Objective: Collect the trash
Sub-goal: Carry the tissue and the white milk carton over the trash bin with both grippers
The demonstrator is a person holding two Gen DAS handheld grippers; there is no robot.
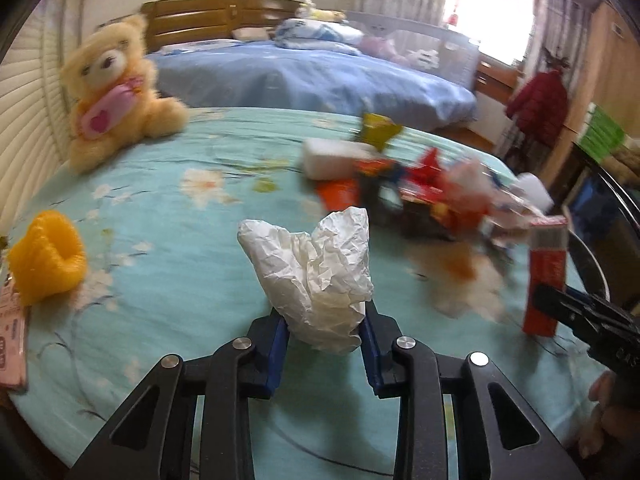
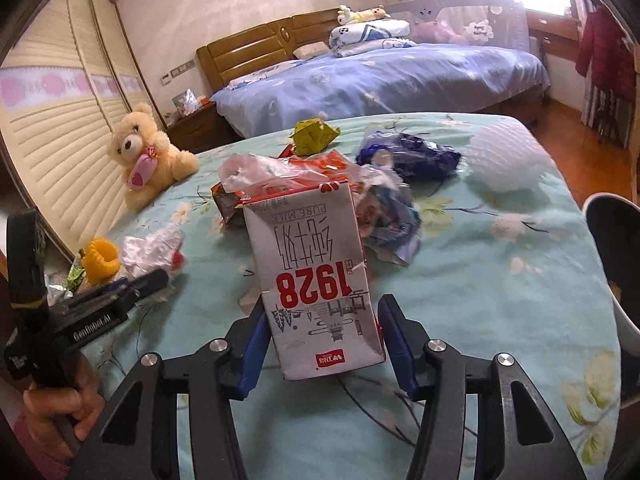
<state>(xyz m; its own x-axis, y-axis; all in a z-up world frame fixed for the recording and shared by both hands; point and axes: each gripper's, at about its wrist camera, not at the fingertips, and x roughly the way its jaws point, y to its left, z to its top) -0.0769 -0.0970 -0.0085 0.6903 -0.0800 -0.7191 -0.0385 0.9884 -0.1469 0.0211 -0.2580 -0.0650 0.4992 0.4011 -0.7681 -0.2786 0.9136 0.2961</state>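
Observation:
My left gripper [image 1: 325, 330] is shut on a crumpled white tissue [image 1: 316, 276], held just above the turquoise floral table cover [image 1: 168, 240]. My right gripper [image 2: 322, 334] is shut on a white milk carton [image 2: 316, 280] printed "1928", held upside down; the carton also shows at the right of the left wrist view [image 1: 546, 276]. A pile of wrappers [image 1: 432, 196] lies mid-table, also seen in the right wrist view [image 2: 320, 172]. The left gripper and tissue show at the left of the right wrist view [image 2: 148, 248].
A teddy bear [image 1: 116, 88] sits at the table's far left. A yellow foam net [image 1: 48, 260] lies at the left edge, a white foam net [image 2: 508, 156] far right. A dark bin rim [image 2: 616, 248] is beside the table. A blue bed [image 2: 380, 80] stands behind.

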